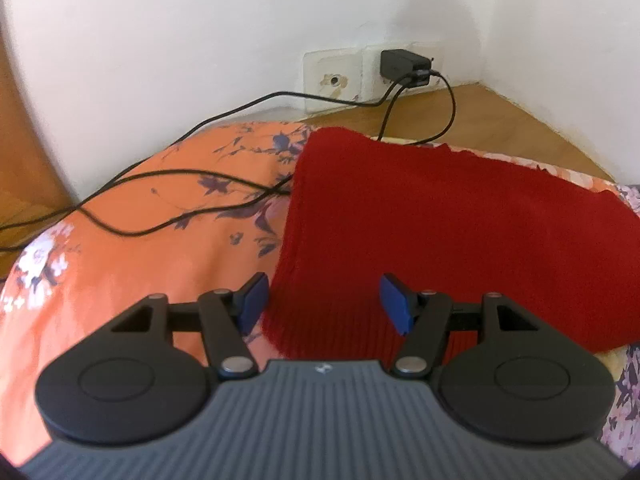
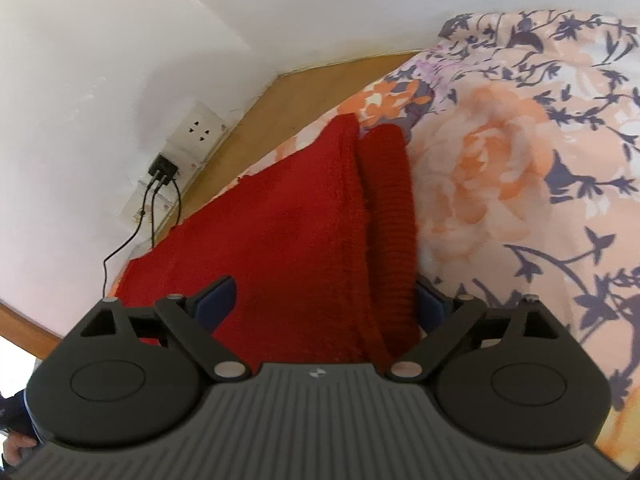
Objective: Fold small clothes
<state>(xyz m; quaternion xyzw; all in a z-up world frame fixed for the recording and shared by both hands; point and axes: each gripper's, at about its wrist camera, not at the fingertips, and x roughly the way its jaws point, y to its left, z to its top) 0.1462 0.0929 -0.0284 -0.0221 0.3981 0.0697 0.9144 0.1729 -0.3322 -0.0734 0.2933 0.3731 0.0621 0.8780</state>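
Red knit garment (image 1: 460,240), lying part-folded on the floral bed (image 1: 132,248), folding seemingly unfinished: I am hovering my left tool (image 1: 324,300) and right tool (image 2: 326,300) over its near edge, both wide open, gripping nothing.

A home bedroom: floral orange bedspread (image 1: 120,240) over a bed pushed into a corner of white plaster walls (image 1: 200,20), wooden bed frame (image 1: 500,120) along the edge, wall sockets (image 2: 198,128) with a black charger (image 1: 400,65) plugged in, 2 cables (image 1: 180,200) trailing across the bedding.
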